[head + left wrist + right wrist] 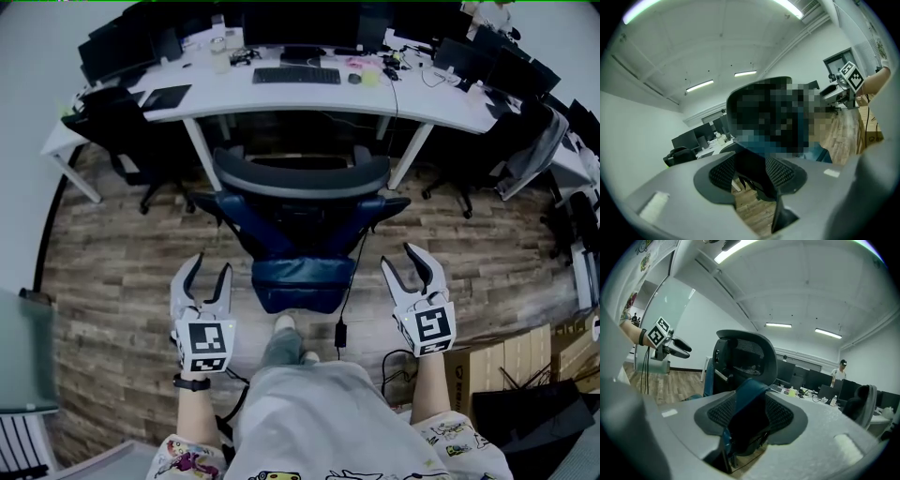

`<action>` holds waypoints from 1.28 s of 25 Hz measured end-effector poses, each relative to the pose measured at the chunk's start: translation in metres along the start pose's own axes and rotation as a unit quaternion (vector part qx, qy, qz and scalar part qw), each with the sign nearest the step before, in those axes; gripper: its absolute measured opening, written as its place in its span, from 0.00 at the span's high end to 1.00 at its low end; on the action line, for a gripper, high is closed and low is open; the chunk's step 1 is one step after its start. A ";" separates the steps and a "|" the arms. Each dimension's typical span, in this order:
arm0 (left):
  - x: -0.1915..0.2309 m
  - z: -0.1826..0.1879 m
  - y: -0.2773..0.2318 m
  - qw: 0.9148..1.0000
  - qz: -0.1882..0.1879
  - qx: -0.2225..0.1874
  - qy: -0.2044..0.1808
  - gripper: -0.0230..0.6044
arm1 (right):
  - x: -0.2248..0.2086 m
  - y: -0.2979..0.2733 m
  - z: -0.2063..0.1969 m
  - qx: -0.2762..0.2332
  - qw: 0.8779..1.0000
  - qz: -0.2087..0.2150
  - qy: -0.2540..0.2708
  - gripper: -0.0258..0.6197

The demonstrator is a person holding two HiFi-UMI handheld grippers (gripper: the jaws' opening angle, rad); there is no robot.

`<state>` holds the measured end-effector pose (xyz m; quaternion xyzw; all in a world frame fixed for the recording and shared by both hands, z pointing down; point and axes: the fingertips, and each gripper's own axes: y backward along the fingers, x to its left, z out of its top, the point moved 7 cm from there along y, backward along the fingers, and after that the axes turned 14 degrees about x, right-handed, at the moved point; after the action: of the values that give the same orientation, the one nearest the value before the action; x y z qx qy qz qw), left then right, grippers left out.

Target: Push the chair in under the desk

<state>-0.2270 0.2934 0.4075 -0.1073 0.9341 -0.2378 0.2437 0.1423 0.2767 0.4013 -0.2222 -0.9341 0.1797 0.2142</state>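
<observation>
Hovering just left of the chair's back, the left gripper [211, 267] has its jaws spread and isn't gripping anything. The blue chair [300, 220] sits dead centre, just in front of the white desk [234, 94], back toward the person. The right gripper [396, 258] is on the chair's other side, jaws apart too and clear of it.

Keyboard [296, 76]: your landmark; black, lying flat.
Monitor [300, 23]: you see it just behind the keyboard, its screen dark.
Mouse [354, 79]: just right of the keyboard.
Tablet [166, 97]: a dark slab, well left of the keyboard.
Clear bottle [219, 52]: left of the keyboard and a little behind it.
Spare office seat [117, 122]: black, far left of the keyboard.
Cardboard boxes [497, 361]: on the plank floor [112, 272], far right of the keyboard and much nearer you.
</observation>
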 end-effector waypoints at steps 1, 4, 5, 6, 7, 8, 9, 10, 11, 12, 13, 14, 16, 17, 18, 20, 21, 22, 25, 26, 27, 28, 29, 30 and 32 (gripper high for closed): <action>0.004 0.001 -0.005 1.000 0.001 0.001 -0.005 0.65 | -0.001 -0.005 0.002 0.001 1.000 -0.001 0.002 0.66; 0.015 0.005 -0.021 1.000 0.002 0.005 -0.020 0.63 | -0.006 -0.020 0.008 0.005 1.000 -0.002 0.011 0.64; 0.018 0.006 -0.026 1.000 0.001 0.007 -0.025 0.63 | -0.008 -0.025 0.010 0.008 1.000 -0.004 0.014 0.63; 0.020 0.007 -0.032 1.000 0.001 0.009 -0.030 0.63 | -0.011 -0.029 0.011 0.010 1.000 -0.006 0.017 0.63; 0.023 0.007 -0.038 0.999 0.000 0.011 -0.036 0.62 | -0.014 -0.033 0.012 0.013 1.000 -0.008 0.020 0.62; 0.025 0.008 -0.044 0.999 0.001 0.012 -0.042 0.62 | -0.017 -0.038 0.013 0.016 1.000 -0.011 0.023 0.62; 0.028 0.009 -0.049 0.999 0.002 0.013 -0.047 0.61 | -0.021 -0.042 0.014 0.019 0.999 -0.014 0.026 0.61; 0.031 0.010 -0.054 0.999 0.003 0.013 -0.051 0.59 | -0.024 -0.046 0.015 0.022 0.999 -0.017 0.032 0.60; 0.035 0.011 -0.059 0.999 0.005 0.011 -0.053 0.57 | -0.026 -0.050 0.015 0.025 0.999 -0.022 0.039 0.60; 0.038 0.011 -0.064 0.998 0.006 0.010 -0.054 0.56 | -0.029 -0.053 0.015 0.029 0.998 -0.027 0.049 0.60; 0.041 0.012 -0.069 0.998 0.007 0.009 -0.056 0.55 | -0.031 -0.057 0.015 0.035 0.997 -0.032 0.058 0.60; 0.043 0.013 -0.073 0.998 0.008 0.008 -0.059 0.55 | -0.034 -0.061 0.014 0.040 0.996 -0.036 0.066 0.60; 0.048 0.015 -0.083 0.997 0.011 0.009 -0.071 0.54 | -0.041 -0.068 0.012 0.050 0.995 -0.043 0.080 0.59; 0.051 0.014 -0.088 0.997 0.012 0.012 -0.079 0.53 | -0.044 -0.071 0.011 0.054 0.994 -0.045 0.084 0.58; 0.052 0.013 -0.093 0.996 0.013 0.015 -0.086 0.53 | -0.047 -0.074 0.010 0.057 0.994 -0.046 0.087 0.58; 0.057 0.011 -0.103 0.995 0.016 0.022 -0.098 0.51 | -0.053 -0.080 0.008 0.062 0.993 -0.046 0.093 0.56; 0.059 0.010 -0.107 0.994 0.019 0.025 -0.102 0.51 | -0.056 -0.083 0.007 0.065 0.992 -0.045 0.099 0.56; 0.061 0.011 -0.111 0.994 0.019 0.026 -0.106 0.50 | -0.058 -0.085 0.007 0.068 0.991 -0.044 0.107 0.56; 0.065 0.012 -0.125 0.993 0.015 0.029 -0.117 0.48 | -0.065 -0.092 0.005 0.084 0.986 -0.045 0.134 0.55; 0.067 0.012 -0.129 0.992 0.015 0.030 -0.121 0.48 | -0.067 -0.094 0.004 0.089 0.985 -0.045 0.143 0.55; 0.068 0.013 -0.132 0.991 0.015 0.032 -0.127 0.47 | -0.068 -0.096 0.002 0.093 0.983 -0.045 0.152 0.55; 0.069 0.013 -0.136 0.990 0.015 0.033 -0.134 0.46 | -0.069 -0.099 0.001 0.096 0.982 -0.043 0.159 0.55; 0.070 0.013 -0.140 0.989 0.016 0.035 -0.141 0.46 | -0.069 -0.101 0.000 0.100 0.980 -0.042 0.165 0.54; 0.070 0.013 -0.142 0.988 0.018 0.038 -0.146 0.46 | -0.070 -0.103 -0.002 0.104 0.979 -0.040 0.169 0.54; 0.071 0.013 -0.146 0.987 0.023 0.043 -0.155 0.48 | -0.071 -0.107 -0.004 0.109 0.977 -0.039 0.177 0.55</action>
<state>-0.2691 0.1393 0.4415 -0.1108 0.8762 -0.2528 0.3951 0.1654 0.1531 0.4285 -0.1891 -0.8641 0.2299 0.4057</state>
